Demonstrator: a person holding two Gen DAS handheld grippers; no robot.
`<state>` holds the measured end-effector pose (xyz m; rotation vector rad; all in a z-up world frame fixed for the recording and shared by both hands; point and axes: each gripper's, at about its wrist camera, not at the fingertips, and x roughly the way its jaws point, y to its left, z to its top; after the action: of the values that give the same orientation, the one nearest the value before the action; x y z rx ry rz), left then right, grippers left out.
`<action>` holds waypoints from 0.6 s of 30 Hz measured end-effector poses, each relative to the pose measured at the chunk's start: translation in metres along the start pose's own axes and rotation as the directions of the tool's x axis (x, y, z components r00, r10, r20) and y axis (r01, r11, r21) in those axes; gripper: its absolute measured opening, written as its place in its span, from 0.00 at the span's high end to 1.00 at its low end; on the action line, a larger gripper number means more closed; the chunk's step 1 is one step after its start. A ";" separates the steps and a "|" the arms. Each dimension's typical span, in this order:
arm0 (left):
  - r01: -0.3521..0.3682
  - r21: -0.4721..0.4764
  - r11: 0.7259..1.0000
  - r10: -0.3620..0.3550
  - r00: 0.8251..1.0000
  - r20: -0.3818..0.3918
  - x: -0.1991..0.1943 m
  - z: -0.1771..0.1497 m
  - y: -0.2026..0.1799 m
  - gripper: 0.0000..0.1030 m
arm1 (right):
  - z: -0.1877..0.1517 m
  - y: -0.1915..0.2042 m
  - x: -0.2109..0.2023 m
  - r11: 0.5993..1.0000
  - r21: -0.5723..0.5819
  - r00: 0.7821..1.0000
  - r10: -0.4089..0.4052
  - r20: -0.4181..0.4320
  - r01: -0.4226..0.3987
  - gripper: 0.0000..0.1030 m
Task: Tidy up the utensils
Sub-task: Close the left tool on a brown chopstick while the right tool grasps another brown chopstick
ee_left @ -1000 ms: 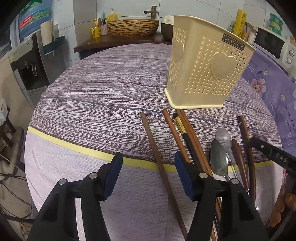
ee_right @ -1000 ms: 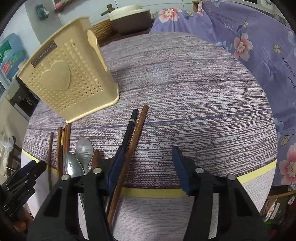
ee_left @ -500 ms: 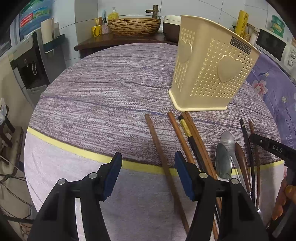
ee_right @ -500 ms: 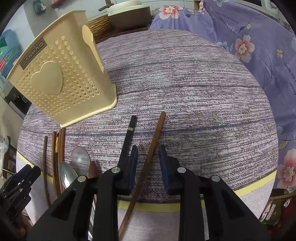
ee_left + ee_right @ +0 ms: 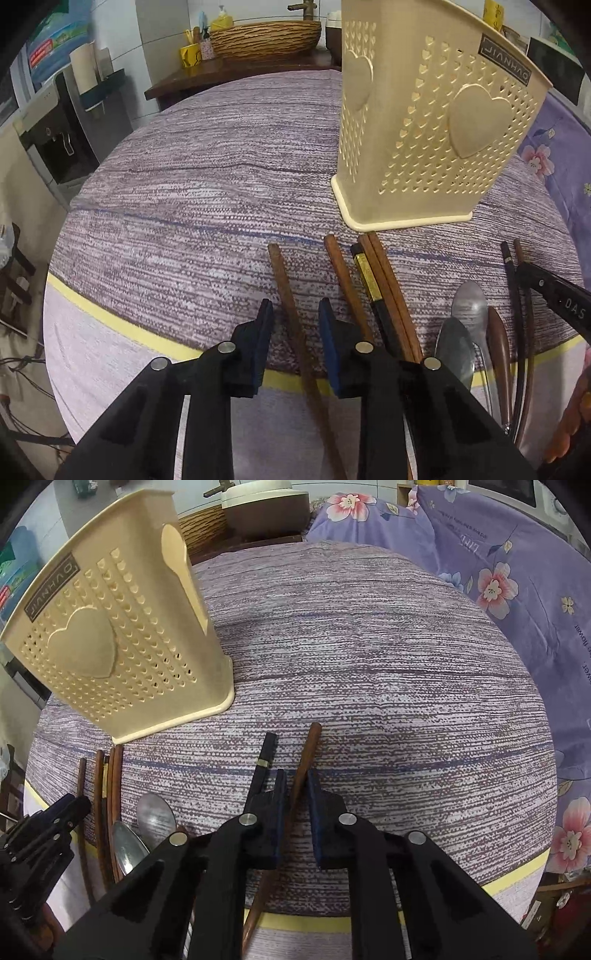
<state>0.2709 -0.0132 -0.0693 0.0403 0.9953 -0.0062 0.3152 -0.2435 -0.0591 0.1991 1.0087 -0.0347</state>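
The left hand-held gripper (image 5: 295, 325) hangs low over the near edge of the round worktop (image 5: 207, 192), its jaws drawn narrow with a single brown chopstick (image 5: 286, 295) running up between the blue pads; a slim gap shows on either side of the stick, so whether the pads touch it cannot be told. That chopstick lies flat on the striped purple cloth, its far end pointing toward the cream perforated utensil holder (image 5: 428, 125), which stands upright on the worktop beyond and to the right. Just right of the gripper lie more chopsticks side by side: another brown one (image 5: 341, 273), a black one with a gold band (image 5: 367, 284) and a touching brown pair (image 5: 384, 277), whose far ends stop just short of the holder's base. Farther right lie two metal spoons (image 5: 469, 306) overlapping, with a dark wooden spoon (image 5: 498, 339) beside them. In the right wrist view, the right hand-held gripper (image 5: 295, 794) is nearly closed around a brown chopstick (image 5: 308, 749), the stick passing between the pads with its far end tilted to the right; firm contact cannot be told. A black chopstick (image 5: 264, 760) lies just left of the left finger, and the holder (image 5: 118, 646) stands well off to the left.
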 end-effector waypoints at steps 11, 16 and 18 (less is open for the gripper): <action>-0.012 0.011 1.000 0.012 1.000 0.000 0.009 0.016 -0.002 0.91 | 0.017 -0.006 0.013 0.999 0.033 0.999 0.036 -0.014 -0.036 0.92; 0.045 -0.018 0.999 -0.044 0.999 0.013 0.011 0.020 0.005 0.92 | 0.020 -0.010 0.013 0.998 0.027 0.999 0.051 0.004 -0.051 0.92; 0.068 -0.035 0.997 -0.067 0.997 0.024 0.011 0.021 0.009 0.92 | 0.020 -0.013 0.010 0.998 0.023 0.998 0.054 0.020 -0.054 0.92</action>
<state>0.2949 -0.0046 -0.0666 -0.0266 0.9731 -0.0509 0.3361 -0.2592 -0.0593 0.2468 0.9840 0.0006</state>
